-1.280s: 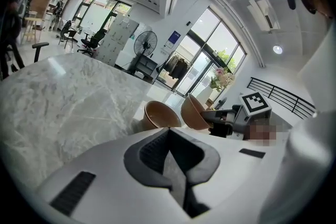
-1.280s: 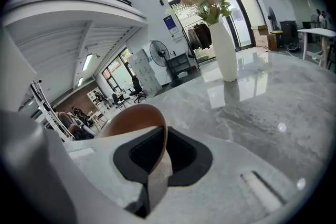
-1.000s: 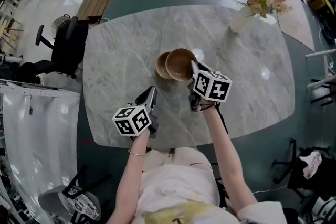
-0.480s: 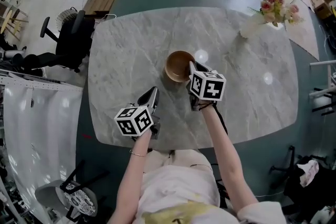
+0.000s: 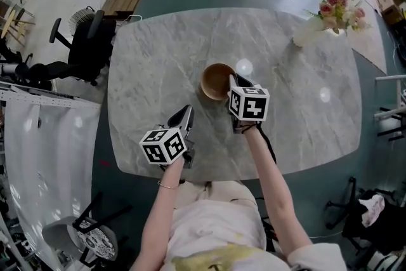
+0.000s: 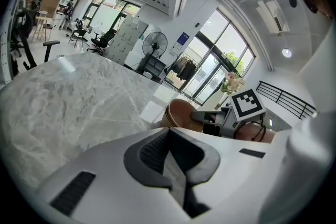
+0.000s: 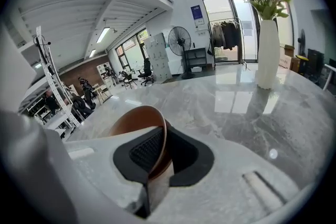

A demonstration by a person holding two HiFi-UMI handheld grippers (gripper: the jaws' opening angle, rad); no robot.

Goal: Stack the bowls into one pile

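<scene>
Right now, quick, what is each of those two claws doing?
Left gripper: closed, empty.
Right gripper: closed on the brown bowl rim.

Pale short-sleeved top (image 5: 212, 225) with yellow print. Thin bracelet (image 5: 163, 185) on left wrist. Black cable (image 5: 269, 146) along right forearm. Left gripper (image 5: 184, 113) and right gripper (image 5: 233, 79): pale grey shells, black ribbed pads (image 7: 147, 150), black-and-white marker cubes (image 5: 164, 145).

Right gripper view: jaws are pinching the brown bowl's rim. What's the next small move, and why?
Probably open the right gripper and release the top bowl. Its jaws pinch the rim, and the left gripper view shows that bowl nested in the lower bowl on the marble table, so the pile looks made.
</scene>
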